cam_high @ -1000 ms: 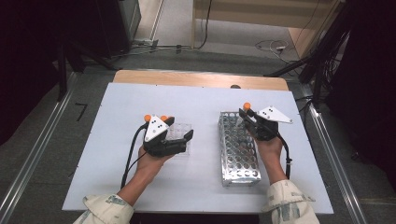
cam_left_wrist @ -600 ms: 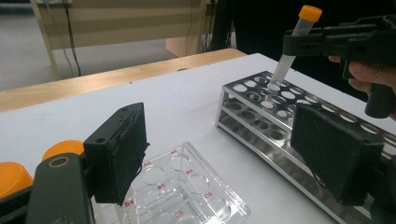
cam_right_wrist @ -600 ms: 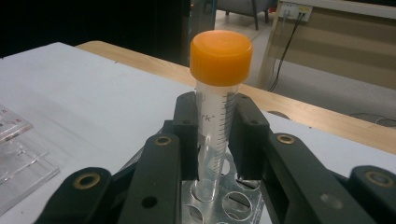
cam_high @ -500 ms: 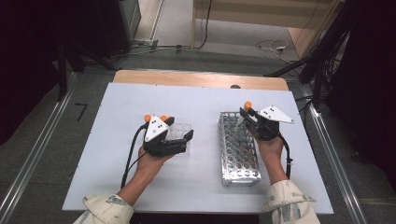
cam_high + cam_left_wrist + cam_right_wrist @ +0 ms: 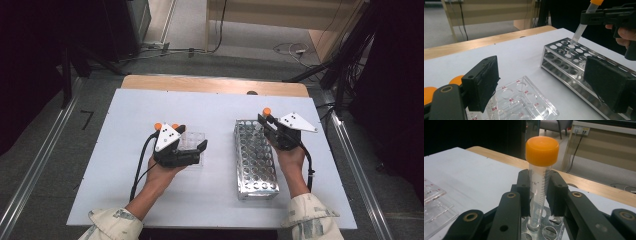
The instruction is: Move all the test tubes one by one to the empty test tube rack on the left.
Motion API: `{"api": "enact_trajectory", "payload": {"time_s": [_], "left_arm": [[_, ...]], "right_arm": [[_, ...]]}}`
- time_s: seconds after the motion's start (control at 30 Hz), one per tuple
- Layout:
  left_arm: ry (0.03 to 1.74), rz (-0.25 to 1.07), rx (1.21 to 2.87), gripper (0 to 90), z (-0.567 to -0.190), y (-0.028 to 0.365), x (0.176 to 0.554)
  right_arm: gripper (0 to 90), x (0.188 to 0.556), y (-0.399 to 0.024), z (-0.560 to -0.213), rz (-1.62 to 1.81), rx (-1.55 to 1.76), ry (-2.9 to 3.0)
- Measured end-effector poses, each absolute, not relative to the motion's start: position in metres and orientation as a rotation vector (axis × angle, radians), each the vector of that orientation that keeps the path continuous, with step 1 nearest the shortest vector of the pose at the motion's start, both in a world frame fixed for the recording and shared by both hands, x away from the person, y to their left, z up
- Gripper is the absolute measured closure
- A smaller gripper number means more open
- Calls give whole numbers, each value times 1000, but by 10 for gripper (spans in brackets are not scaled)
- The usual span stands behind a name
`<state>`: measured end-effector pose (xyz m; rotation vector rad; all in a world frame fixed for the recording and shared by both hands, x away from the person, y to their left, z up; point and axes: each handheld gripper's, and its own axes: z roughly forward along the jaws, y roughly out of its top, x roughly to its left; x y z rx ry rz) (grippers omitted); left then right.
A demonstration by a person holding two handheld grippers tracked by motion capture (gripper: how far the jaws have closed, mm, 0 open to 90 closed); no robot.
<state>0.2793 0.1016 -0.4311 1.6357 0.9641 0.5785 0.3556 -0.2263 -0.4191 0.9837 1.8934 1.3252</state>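
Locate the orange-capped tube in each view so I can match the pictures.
High view: the orange-capped tube is right of centre, clamped in the right gripper over the far end of the metal rack.
Left gripper view: top right, tilted, its tip over a rack hole.
Right gripper view: centre, upright between the jaws.
Shared landmark: the metal rack, with the clear well plate beside it.

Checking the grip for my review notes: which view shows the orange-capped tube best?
The right gripper view: the tube stands close up, clamped between the right tool, cap and scale marks clear. The left gripper view shows it farther off, tip over the rack. The high view gives little more than its cap.
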Motion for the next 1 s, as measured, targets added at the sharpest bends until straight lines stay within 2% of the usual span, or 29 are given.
{"api": "enact_trajectory", "payload": {"time_s": [1.0], "left_arm": [[966, 579, 1627, 127, -430, 103, 279]], "right_arm": [[720, 342, -221, -404, 1366, 949, 1910]]}}
